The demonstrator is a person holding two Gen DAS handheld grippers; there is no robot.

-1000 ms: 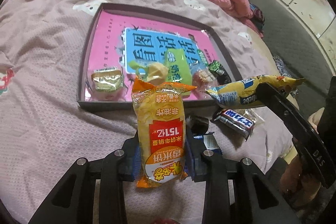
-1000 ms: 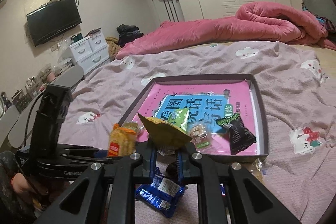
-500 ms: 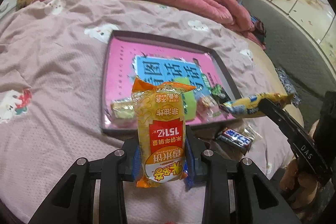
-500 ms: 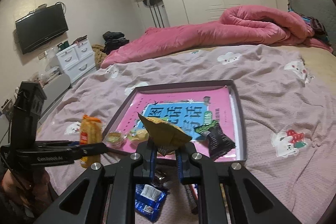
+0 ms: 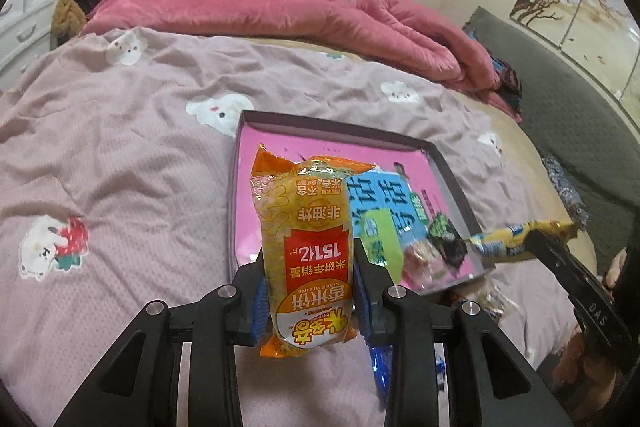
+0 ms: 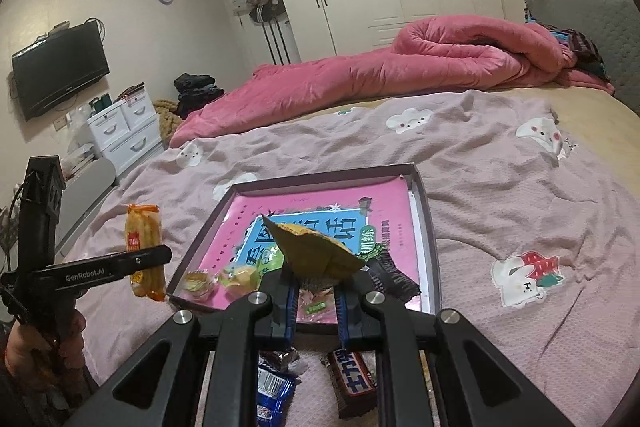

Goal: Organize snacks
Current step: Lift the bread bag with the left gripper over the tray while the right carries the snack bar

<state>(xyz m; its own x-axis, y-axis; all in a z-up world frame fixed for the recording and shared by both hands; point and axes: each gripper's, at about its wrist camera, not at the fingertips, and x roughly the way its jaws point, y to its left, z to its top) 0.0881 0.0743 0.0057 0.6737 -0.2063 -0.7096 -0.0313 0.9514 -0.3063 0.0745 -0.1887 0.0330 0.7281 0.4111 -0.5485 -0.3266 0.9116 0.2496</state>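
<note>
Two snacks are up in the air at once, so deal with them one at a time. Your left tool is clamped on the orange rice-cracker pack, upright, near the tray's near left corner. Your right tool is pinched narrow on a yellow packet just above the tray's near edge. Inside the tray, along that near edge, several small sweets and a black packet already lie together, while the far half is bare. I judge that the cracker pack should go down beyond those, flat, lengthwise along the tray's left wall, so nothing is crushed or hidden. Lower it until it rests on the tray floor before you let go; dropped from this height, the light pack may bounce out. On the bed short of the tray, a blue wrapper and a dark bar wait below your right tool, so keep that hand clear of them.
</note>
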